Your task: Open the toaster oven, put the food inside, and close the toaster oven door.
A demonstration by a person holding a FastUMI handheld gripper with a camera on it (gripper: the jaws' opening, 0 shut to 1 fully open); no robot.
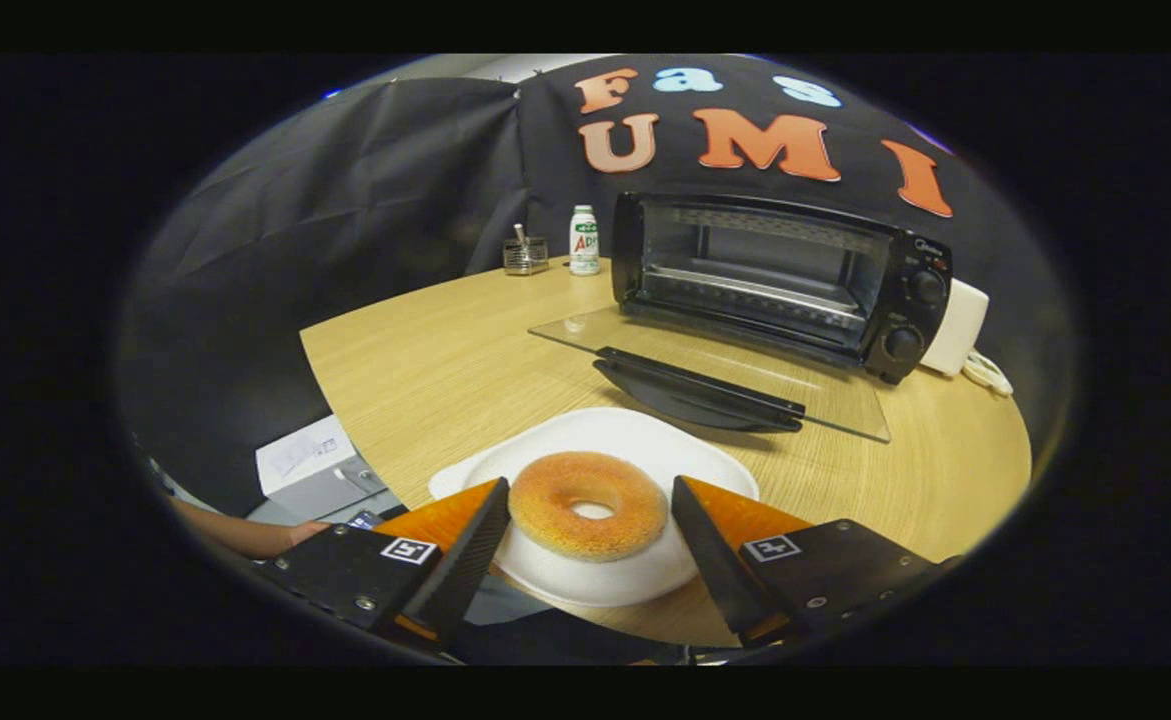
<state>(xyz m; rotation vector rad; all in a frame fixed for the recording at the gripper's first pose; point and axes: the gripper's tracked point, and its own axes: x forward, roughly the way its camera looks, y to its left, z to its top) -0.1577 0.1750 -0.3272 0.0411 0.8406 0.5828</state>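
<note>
A golden ring-shaped donut [588, 503] lies on a white plate [635, 440] on the wooden table. My gripper [590, 500] is open, one finger on each side of the donut, with small gaps showing between the pads and the food. Beyond the plate stands the black toaster oven [780, 280] with its glass door [715, 375] folded down flat onto the table, handle toward me. The oven's inside and its wire rack [755, 290] are bare.
A small white bottle [584, 240] and a wire holder [525, 255] stand at the table's back, left of the oven. A white plug box [957, 325] and cord sit at the oven's right. A person's arm [245, 535] and a grey box [310, 465] are off the table's left edge.
</note>
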